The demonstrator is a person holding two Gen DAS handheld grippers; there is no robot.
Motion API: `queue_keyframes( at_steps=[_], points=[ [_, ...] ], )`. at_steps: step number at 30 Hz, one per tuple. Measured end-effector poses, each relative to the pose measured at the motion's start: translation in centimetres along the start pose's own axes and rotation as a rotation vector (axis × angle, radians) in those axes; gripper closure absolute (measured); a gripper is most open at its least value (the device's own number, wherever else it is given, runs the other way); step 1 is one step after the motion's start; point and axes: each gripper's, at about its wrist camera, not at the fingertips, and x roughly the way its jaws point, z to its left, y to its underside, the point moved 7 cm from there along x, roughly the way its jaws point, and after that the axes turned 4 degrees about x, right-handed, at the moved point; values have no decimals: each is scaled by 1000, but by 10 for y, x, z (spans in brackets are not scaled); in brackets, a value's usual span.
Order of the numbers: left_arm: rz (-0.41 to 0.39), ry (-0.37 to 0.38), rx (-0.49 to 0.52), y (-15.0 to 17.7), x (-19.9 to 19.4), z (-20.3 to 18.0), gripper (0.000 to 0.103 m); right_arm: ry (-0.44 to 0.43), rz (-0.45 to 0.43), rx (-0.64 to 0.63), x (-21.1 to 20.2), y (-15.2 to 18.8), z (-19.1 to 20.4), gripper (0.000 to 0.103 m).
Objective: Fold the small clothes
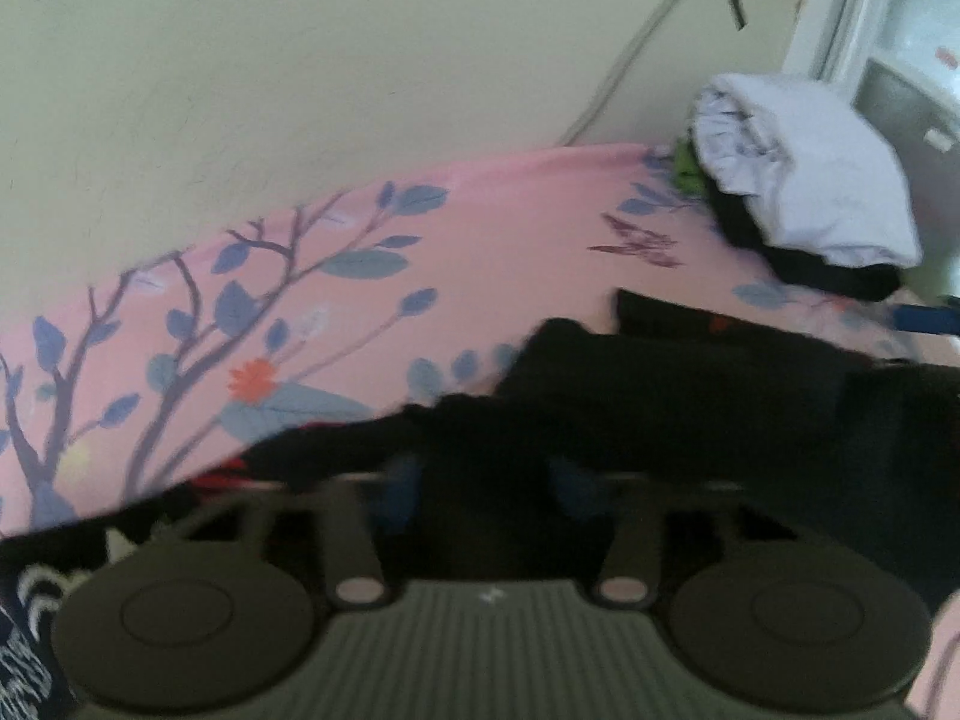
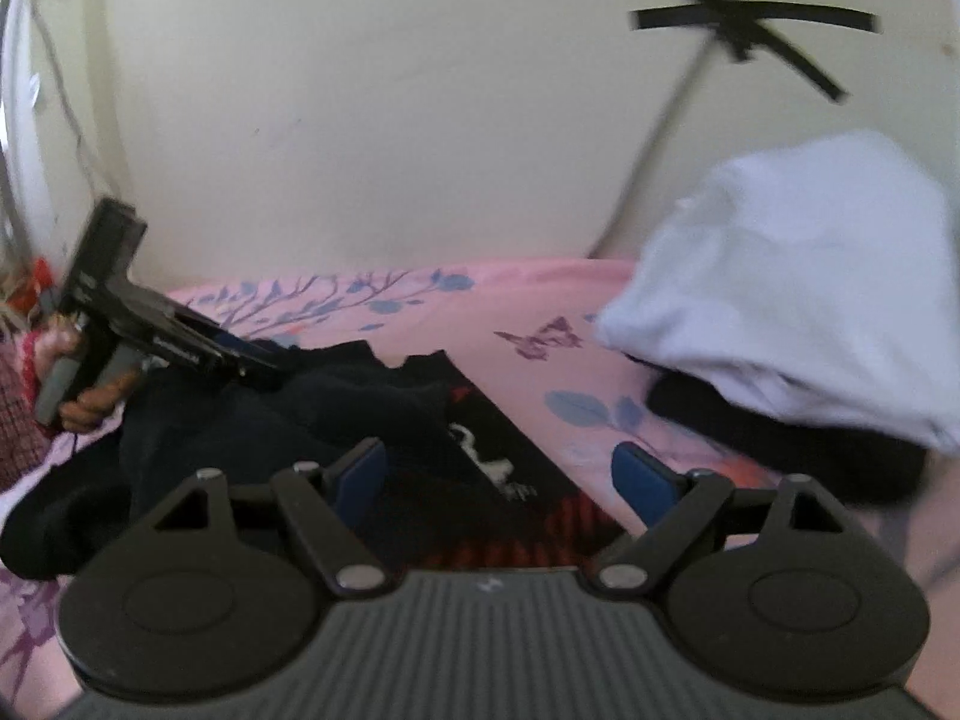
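Gripping its grey handle, your left hand [image 2: 90,384] tilts the left gripper [image 2: 264,367] downward toward the dark navy garment with white and red print [image 2: 384,420]. Its claw looks nearly closed, the tips buried in the garment's far-left edge, seemingly pinching the cloth. That garment lies crumpled on the pink floral bedsheet [image 2: 510,294], its long axis running from far left toward near right. Your right gripper [image 2: 501,474] hovers just above the printed part, jaws spread wide, holding nothing. Further right, a folded white cloth [image 2: 792,276] tops a stack.
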Motion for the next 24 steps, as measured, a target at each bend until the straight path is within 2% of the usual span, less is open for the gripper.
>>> queue_keyframes(
  at_steps=[1,3,5,6,7,8,10,13,17,18,21,24],
  points=[
    [0,-2,-6,1,-5,-3,93,-18,28,-18,12,-5,4,29],
    [-13,-39,2,4,-11,-7,97,-77,106,-31,36,-11,12,38],
    [-29,-58,2,9,-18,-11,97,-112,191,-20,64,-11,18,66],
    [-40,-64,-5,11,-22,-11,97,-120,227,-19,75,-10,21,89],
    [-56,-69,-15,13,-29,-11,97,-128,228,-28,79,-11,27,100],
    [-80,-73,-25,15,-37,-10,97,-110,199,-58,76,-14,35,103],
    [-148,-88,-38,18,-62,-11,98,-67,95,-132,56,-29,52,103],
    [-280,-100,-94,23,-105,-19,98,-80,-95,-180,5,-54,77,103],
    [-500,-125,-120,30,-165,-49,98,-94,-322,-270,-66,-78,120,103],
    [-548,-126,-127,33,-179,-57,101,-98,-374,-291,-83,-83,131,103],
    [-688,-65,-133,39,-225,-83,101,-111,-510,-351,-134,-97,158,103],
    [-773,-50,-84,49,-264,-106,101,-120,-617,-430,-176,-97,180,103]
  ],
)
